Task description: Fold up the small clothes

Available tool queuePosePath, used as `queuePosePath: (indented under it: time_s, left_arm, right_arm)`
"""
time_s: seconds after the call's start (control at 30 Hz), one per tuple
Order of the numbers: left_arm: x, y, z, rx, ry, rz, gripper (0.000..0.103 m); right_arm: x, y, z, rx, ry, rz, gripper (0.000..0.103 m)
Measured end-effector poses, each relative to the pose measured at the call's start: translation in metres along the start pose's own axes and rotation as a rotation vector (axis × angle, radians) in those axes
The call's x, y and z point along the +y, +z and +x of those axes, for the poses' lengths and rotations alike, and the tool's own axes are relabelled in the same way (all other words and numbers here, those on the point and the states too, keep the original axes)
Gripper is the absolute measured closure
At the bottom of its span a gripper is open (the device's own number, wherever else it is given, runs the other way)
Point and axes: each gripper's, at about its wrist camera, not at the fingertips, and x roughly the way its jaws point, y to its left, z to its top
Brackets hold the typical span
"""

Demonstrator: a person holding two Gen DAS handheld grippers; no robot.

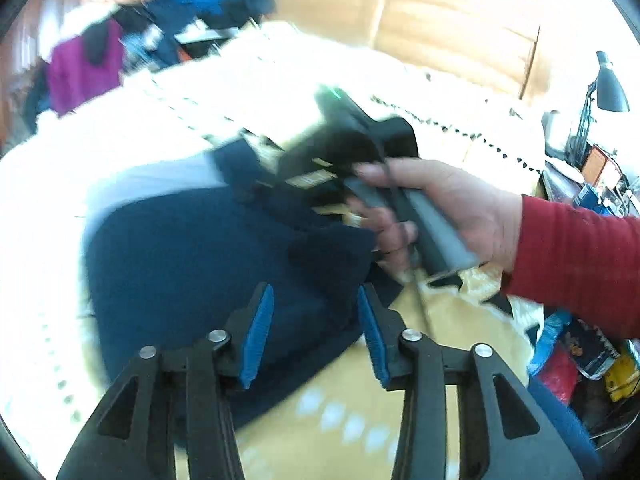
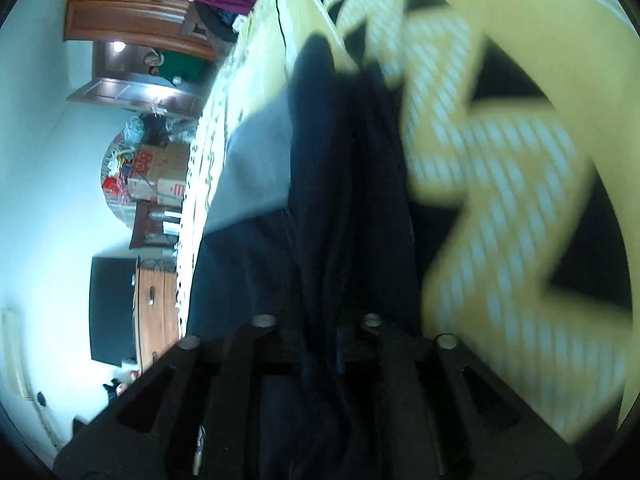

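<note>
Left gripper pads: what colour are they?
Blue, on black jaws; the pads show best in the left wrist view.

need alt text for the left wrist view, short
The left hand-held gripper, blue pads apart, reaches over a navy garment on a pale patterned bedcover. A hand in a red sleeve holds the right hand-held gripper at the garment's far edge. The frame is motion-blurred.
</note>
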Motion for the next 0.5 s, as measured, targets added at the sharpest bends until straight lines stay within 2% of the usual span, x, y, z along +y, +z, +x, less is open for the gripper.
queuePosePath:
  time_s: [0.03, 0.07, 0.13, 0.23, 0.27, 0.4, 0.43, 0.5]
  left_arm:
    - [0.007, -0.007, -0.012, -0.015, 0.037, -0.003, 0.052]
    - [0.014, -0.018, -0.029, -0.027, 0.089, -0.012, 0.05]
    - [0.034, -0.041, -0.051, -0.03, 0.169, -0.074, 0.046]
    - [0.061, -0.065, -0.054, 0.019, 0.223, -0.166, 0.045]
    - [0.065, -0.071, -0.055, 0.021, 0.224, -0.18, 0.045]
    - [0.07, -0.073, -0.042, 0.026, 0.204, -0.189, 0.045]
    - [0.071, -0.073, -0.038, 0.024, 0.213, -0.183, 0.045]
    - [0.073, -0.069, -0.027, 0.023, 0.226, -0.18, 0.045]
  right_arm:
    - [0.002, -0.011, -0.008, -0.003, 0.008, -0.004, 0.067]
    - [0.004, -0.021, -0.016, -0.013, 0.013, -0.01, 0.058]
    - [0.01, -0.044, -0.029, -0.027, -0.002, -0.026, 0.05]
    - [0.012, -0.07, -0.039, -0.019, -0.017, -0.026, 0.045]
    - [0.015, -0.077, -0.039, -0.009, -0.022, -0.026, 0.042]
    - [0.024, -0.087, -0.031, 0.021, -0.035, -0.049, 0.042]
    - [0.026, -0.086, -0.026, 0.02, -0.048, -0.053, 0.042]
    - [0.025, -0.082, -0.021, 0.019, -0.045, -0.044, 0.05]
